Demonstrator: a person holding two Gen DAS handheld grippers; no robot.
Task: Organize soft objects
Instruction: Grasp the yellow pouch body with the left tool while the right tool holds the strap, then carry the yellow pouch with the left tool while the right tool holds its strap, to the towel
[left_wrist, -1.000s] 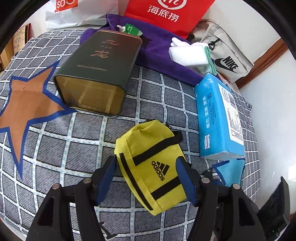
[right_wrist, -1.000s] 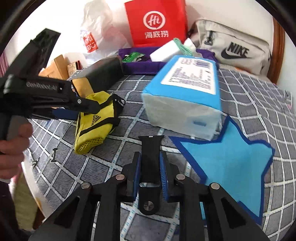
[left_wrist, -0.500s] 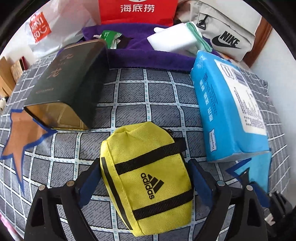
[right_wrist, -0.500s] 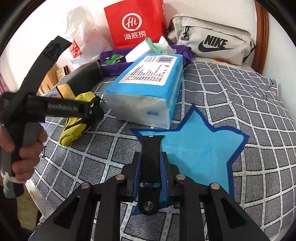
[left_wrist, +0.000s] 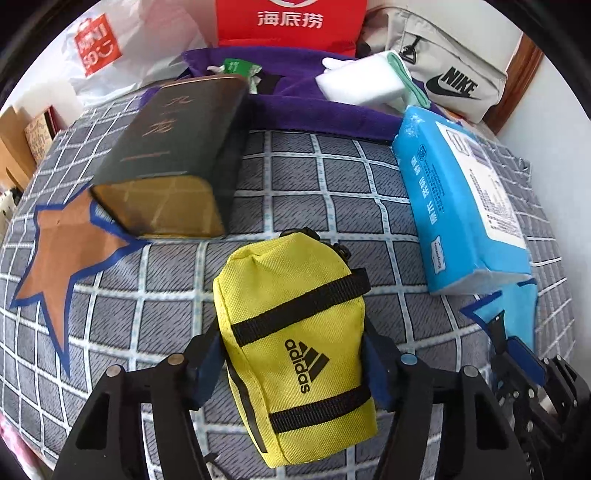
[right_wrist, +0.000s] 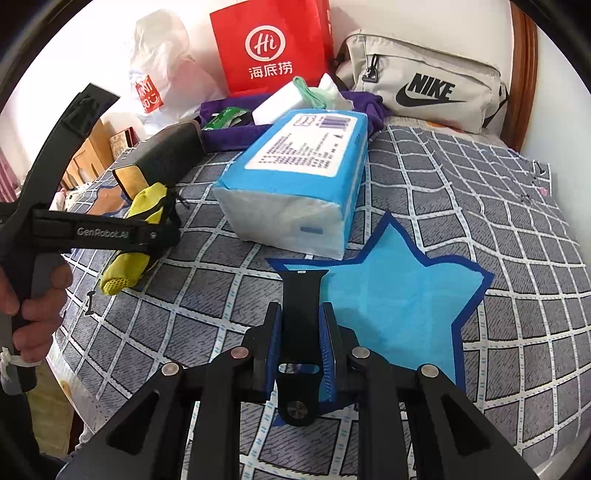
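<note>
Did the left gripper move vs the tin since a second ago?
Yes. Left gripper advanced over the pouch toward the tin; its jaws are closing round the pouch.

Home bedroom, checked bedspread (right_wrist: 461, 192) with star patches, wooden headboard (right_wrist: 522, 74), shopping bags (right_wrist: 273, 44)

A dark tin box (left_wrist: 173, 147) lies on its side beside a red paper bag (right_wrist: 271, 44) and white plastic bag (left_wrist: 107, 48).
</note>
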